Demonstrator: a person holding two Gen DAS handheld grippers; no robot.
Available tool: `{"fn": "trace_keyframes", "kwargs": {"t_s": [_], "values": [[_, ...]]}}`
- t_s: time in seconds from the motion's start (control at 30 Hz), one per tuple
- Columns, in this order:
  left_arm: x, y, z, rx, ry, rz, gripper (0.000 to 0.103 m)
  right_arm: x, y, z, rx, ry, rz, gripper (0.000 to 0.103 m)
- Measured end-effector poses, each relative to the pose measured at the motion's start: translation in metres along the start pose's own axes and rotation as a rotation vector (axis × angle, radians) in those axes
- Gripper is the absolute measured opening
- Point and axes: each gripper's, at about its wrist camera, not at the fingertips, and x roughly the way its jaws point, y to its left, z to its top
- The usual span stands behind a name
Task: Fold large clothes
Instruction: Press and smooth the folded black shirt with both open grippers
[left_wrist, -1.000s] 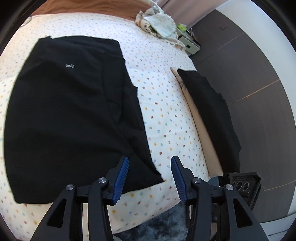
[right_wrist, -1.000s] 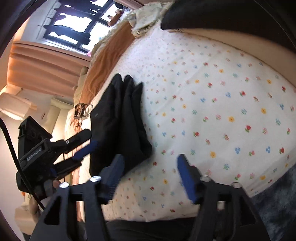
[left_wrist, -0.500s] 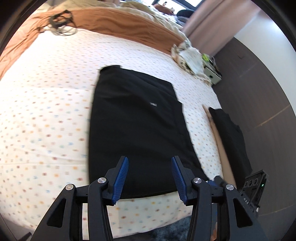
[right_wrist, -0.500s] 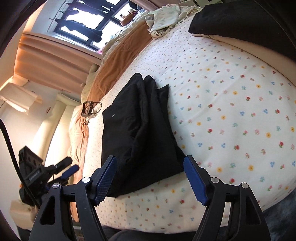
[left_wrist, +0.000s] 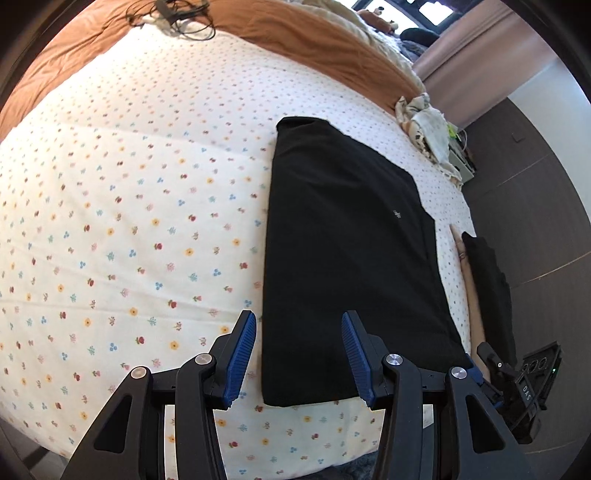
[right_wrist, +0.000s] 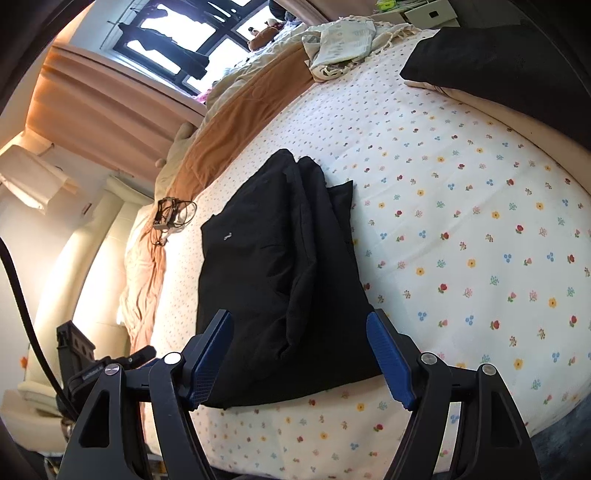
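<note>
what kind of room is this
Most likely a bedroom in a home. A black garment lies folded on a bed with a flower-print sheet and a rust-brown blanket behind it; a curtained window stands beyond the bed.

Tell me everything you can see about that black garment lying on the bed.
The black garment is plain dark cloth, folded into a long rectangle with layered flaps along one side. A tiny pale tag marks its top. It lies flat on the flowered sheet near the bed's edge. Both claws hover open over its near end, not gripping it.
</note>
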Motion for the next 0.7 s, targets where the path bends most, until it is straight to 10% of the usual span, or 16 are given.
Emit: {"fn": "trace_keyframes", "kwargs": {"t_s": [0.6, 0.67, 0.7], "values": [[0.039, 0.021, -0.005, -0.025, 0.063, -0.012, 0.05, 0.007, 0.011, -0.006, -0.041, 0.037, -0.016, 0.068], [0.046, 0.02, -0.008, -0.027, 0.085, -0.015, 0.05, 0.014, 0.019, -0.011, -0.07, 0.062, -0.003, 0.053], [0.048, 0.018, -0.009, -0.029, 0.091, -0.021, 0.05, 0.015, 0.022, -0.013, -0.082, 0.066, 0.013, 0.024]]}}
